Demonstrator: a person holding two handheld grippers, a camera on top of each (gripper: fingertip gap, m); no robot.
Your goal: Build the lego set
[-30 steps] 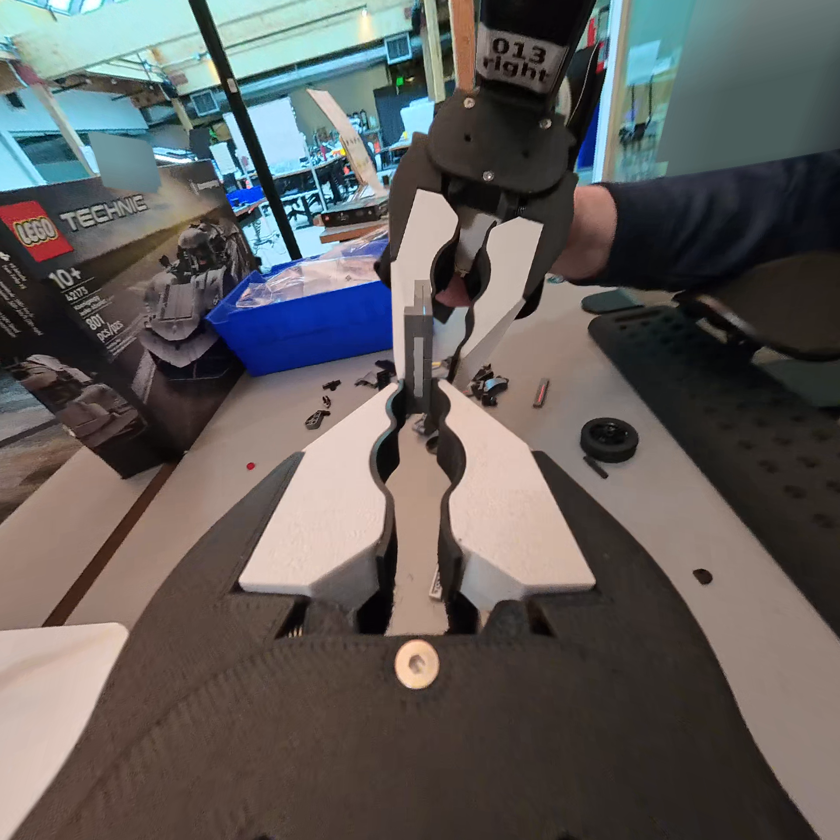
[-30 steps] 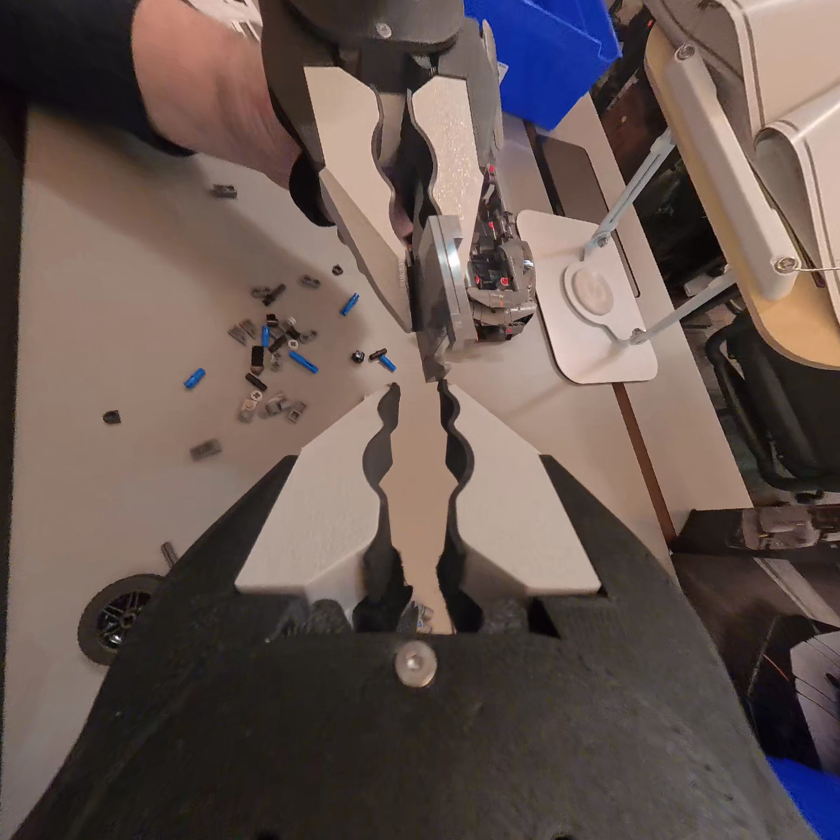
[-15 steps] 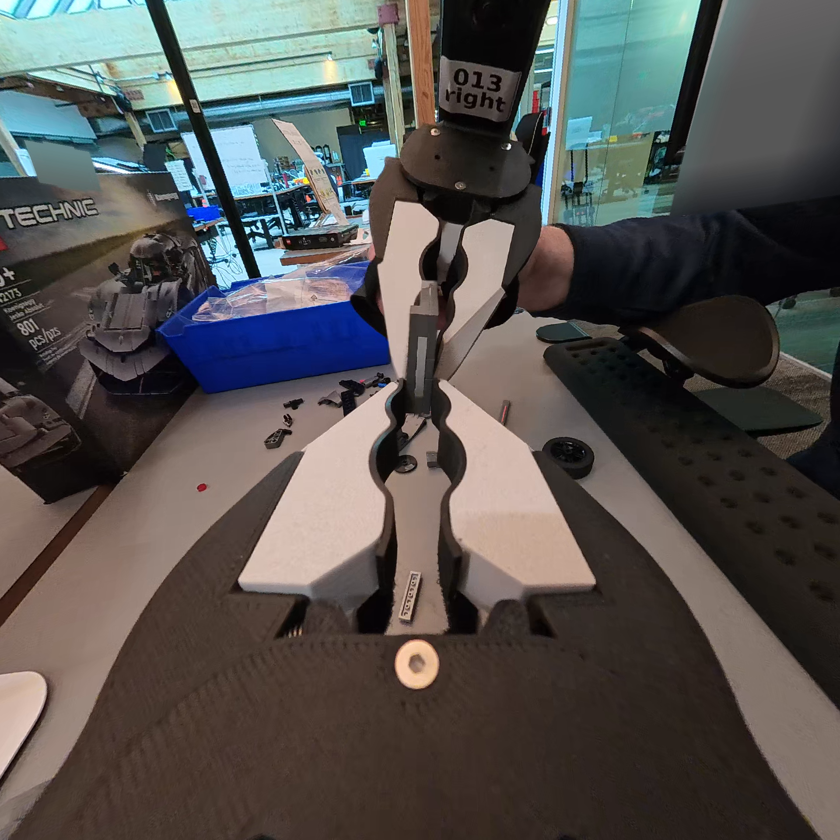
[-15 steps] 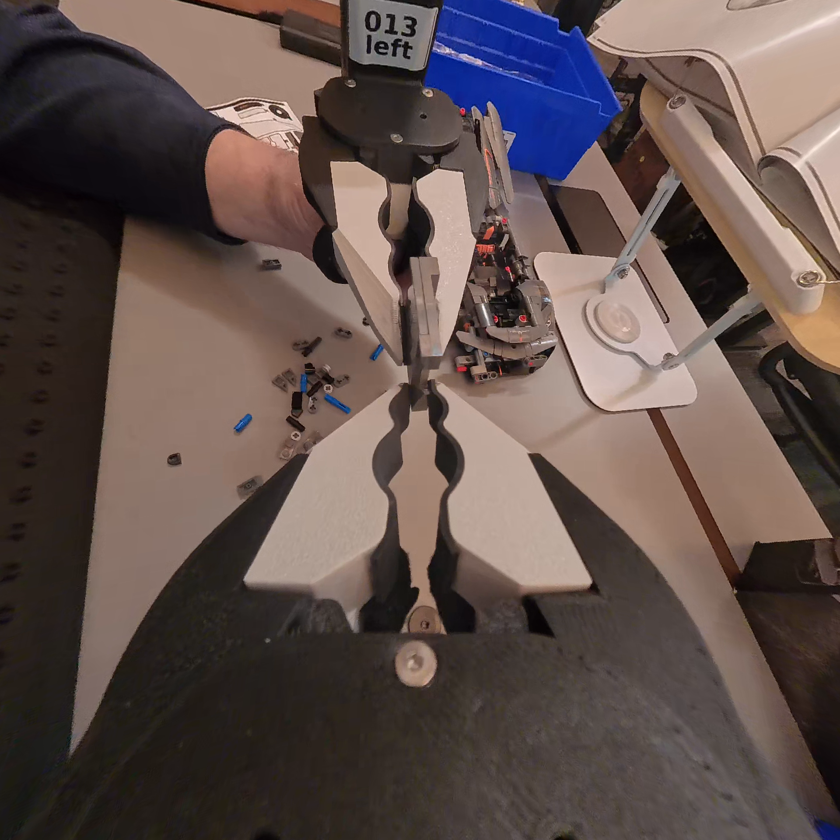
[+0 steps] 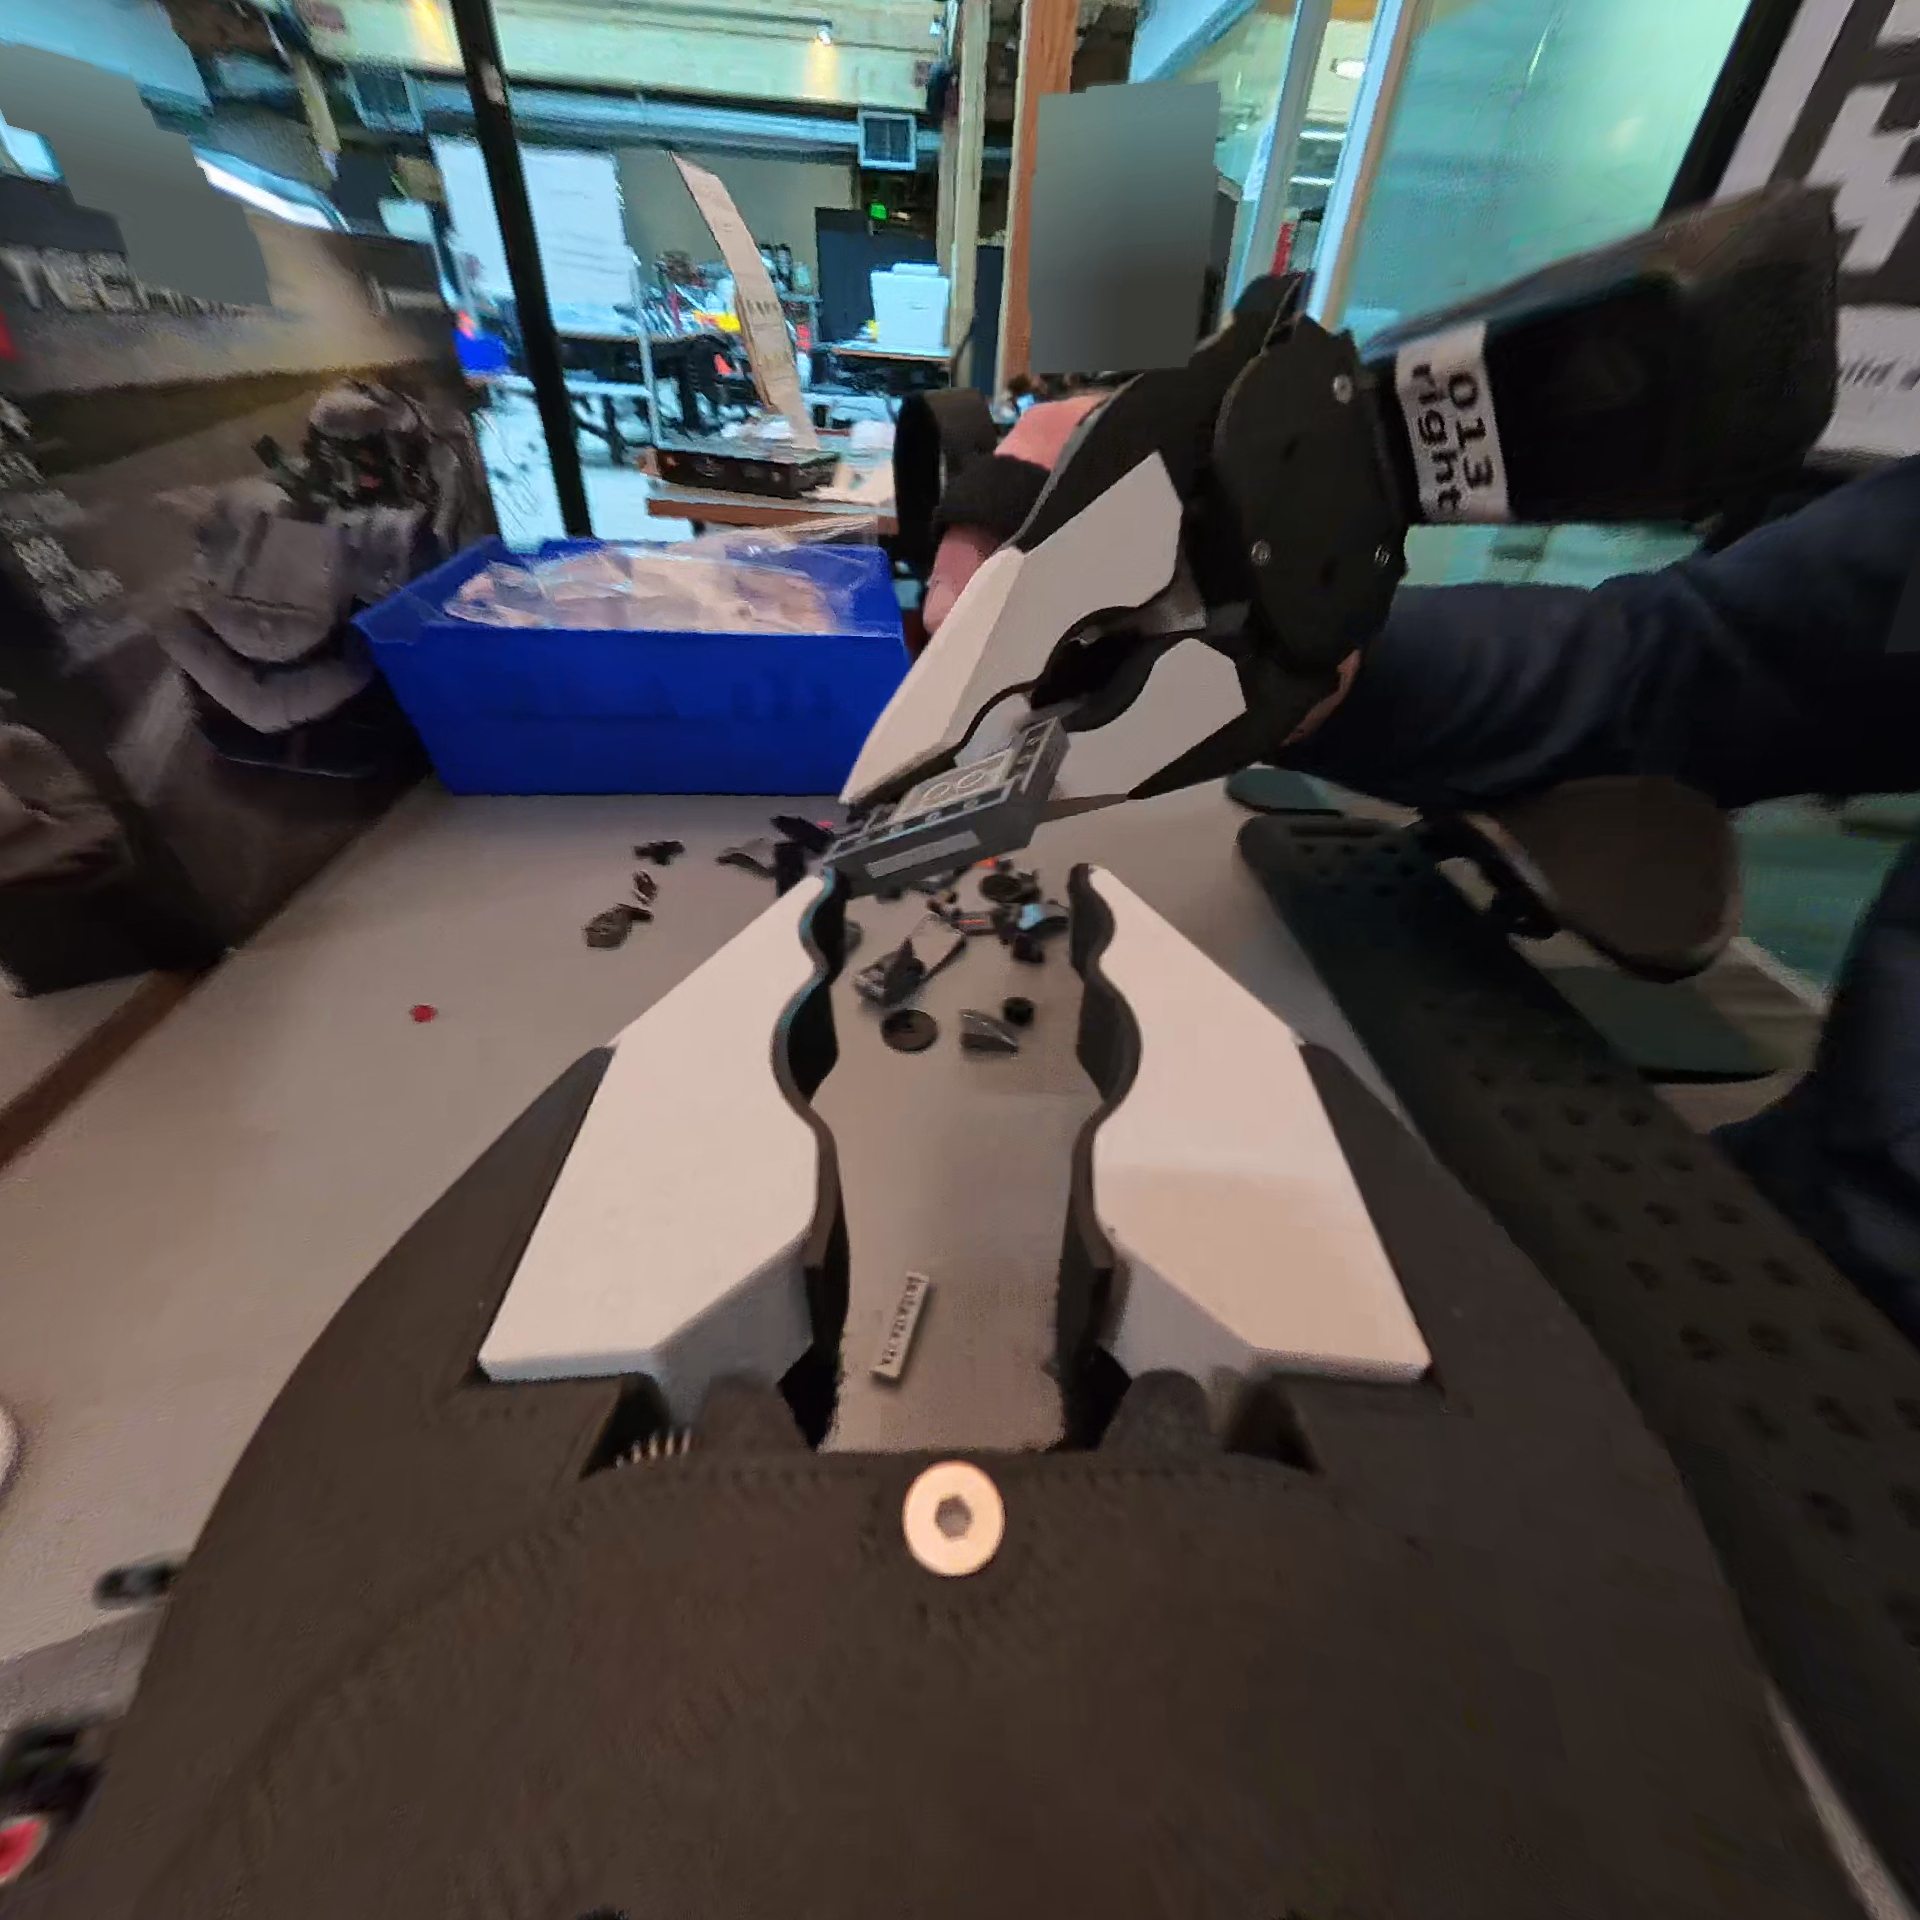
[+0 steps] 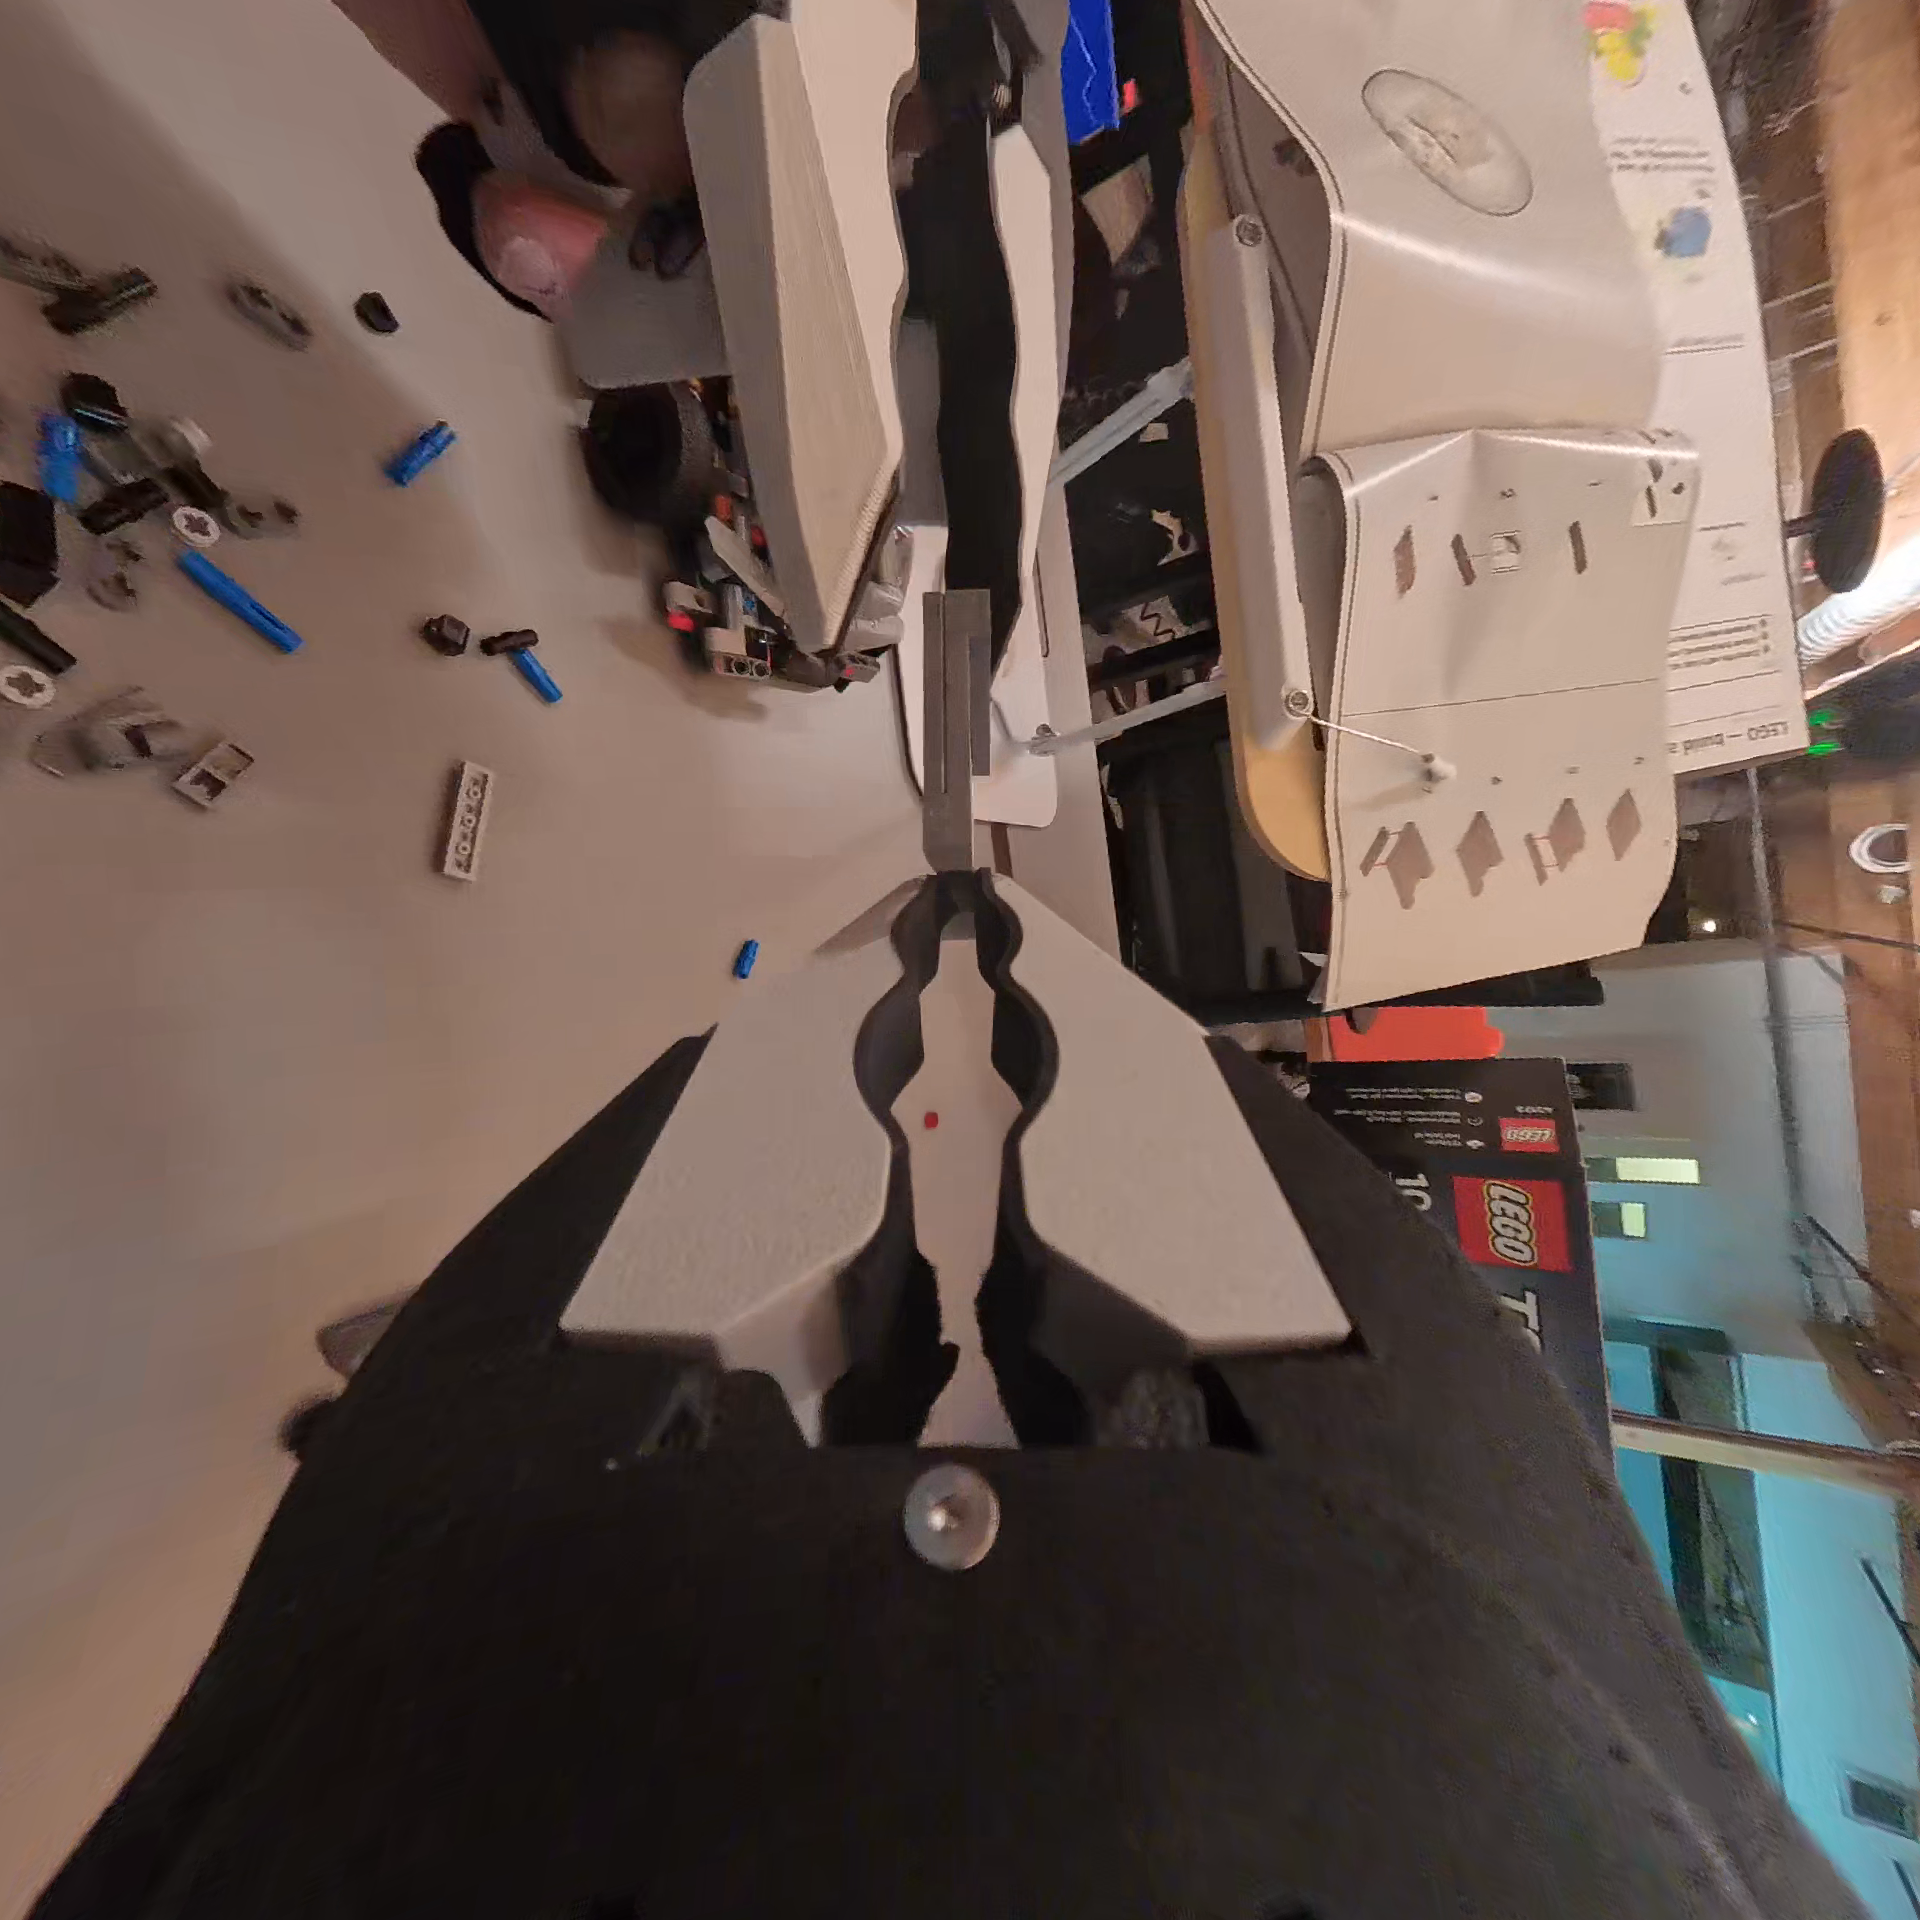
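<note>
While the right gripper [image 6: 951, 899] pinches the grey plate assembly [image 6: 954, 727] by one thin end above the table [image 5: 260, 1143] and the left gripper [image 5: 951, 904] stands spread and empty, the assembly could twist loose and drop among the loose pieces [image 5: 935, 966].

Printed set box [image 6: 1455, 1195], labelled right gripper [image 5: 971, 821]

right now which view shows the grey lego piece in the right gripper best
The left wrist view: the grey lego piece shows its broad studded face there, pinched in the right gripper. The right wrist view shows the same piece only edge-on, as a thin strip past the fingertips.
</note>
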